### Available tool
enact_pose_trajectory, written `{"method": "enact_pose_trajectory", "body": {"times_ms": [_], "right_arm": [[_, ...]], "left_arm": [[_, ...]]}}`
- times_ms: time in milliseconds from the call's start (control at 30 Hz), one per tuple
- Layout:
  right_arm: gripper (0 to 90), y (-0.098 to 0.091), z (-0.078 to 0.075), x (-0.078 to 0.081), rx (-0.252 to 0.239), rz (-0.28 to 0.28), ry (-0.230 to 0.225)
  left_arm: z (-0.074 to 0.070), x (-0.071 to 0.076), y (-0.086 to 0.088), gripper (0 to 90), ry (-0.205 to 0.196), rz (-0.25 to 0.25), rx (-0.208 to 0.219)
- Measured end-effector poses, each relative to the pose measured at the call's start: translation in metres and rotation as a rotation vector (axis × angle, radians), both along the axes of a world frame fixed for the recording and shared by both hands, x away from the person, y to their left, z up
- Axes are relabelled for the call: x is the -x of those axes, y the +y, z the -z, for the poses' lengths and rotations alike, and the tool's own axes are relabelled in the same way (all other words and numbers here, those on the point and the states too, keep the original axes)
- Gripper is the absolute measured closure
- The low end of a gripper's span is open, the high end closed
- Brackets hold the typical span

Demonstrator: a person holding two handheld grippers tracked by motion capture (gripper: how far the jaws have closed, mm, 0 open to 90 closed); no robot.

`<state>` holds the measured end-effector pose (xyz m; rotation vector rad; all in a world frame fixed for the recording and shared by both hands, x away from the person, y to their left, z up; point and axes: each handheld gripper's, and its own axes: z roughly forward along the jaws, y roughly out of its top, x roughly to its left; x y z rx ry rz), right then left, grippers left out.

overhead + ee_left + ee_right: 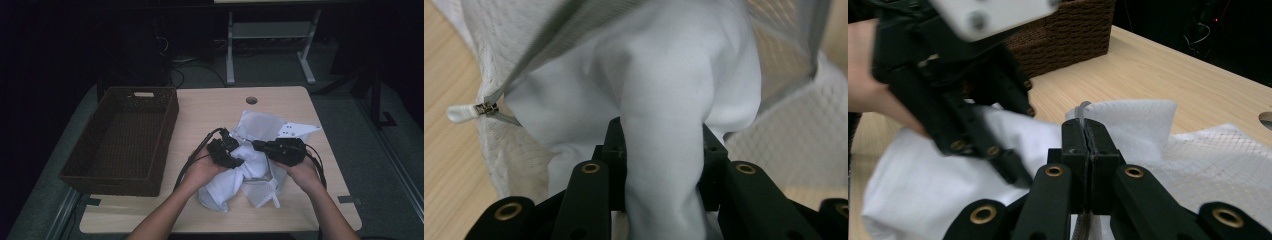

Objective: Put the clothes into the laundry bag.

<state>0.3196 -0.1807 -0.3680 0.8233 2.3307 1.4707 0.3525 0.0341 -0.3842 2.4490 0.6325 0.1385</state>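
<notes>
Hands reach in from the table's near edge: your left gripper [234,156] clamps a thick fold of white cloth [664,125], and your right gripper [261,146] pinches the edge of a mesh laundry bag [1218,150] holding that cloth. Farther left on the table [210,107] sits a brown wicker basket [125,140].

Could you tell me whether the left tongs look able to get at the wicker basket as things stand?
Probably not yet: the left tongs are clamped on the white cloth, though the table toward the basket lies open.
</notes>
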Motion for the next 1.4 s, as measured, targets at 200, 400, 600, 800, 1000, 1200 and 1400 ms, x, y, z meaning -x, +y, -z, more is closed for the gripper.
{"method": "enact_pose_trajectory", "body": {"times_ms": [200,400,600,800,1000,1200,1400], "right_arm": [[88.1,0.007,0.004,0.001,0.019,-0.017,0.009],[88.1,0.01,0.005,-0.001,0.014,-0.014,0.004],[88.1,0.008,0.004,0.001,0.017,-0.011,0.006],[88.1,0.003,0.008,0.0,0.017,0.007,0.016],[88.1,-0.002,0.015,-0.004,0.027,0.034,0.034],[88.1,-0.004,0.02,-0.005,0.031,0.044,0.045],[88.1,-0.004,0.021,-0.006,0.038,0.044,0.042]], "left_arm": [[0.003,-0.007,0.005,66.9,-0.02,-0.063,-0.031],[0.0,0.007,-0.006,66.8,-0.008,0.021,-0.01],[0.003,0.007,-0.018,66.7,-0.015,0.025,0.012],[0.011,-0.002,-0.023,66.2,-0.013,-0.01,0.025],[0.02,-0.008,-0.026,61.4,0.011,-0.032,0.062],[0.017,-0.005,-0.021,46.8,-0.001,-0.02,0.118],[0.004,0.003,-0.001,33.7,-0.016,-0.016,0.159]]}}
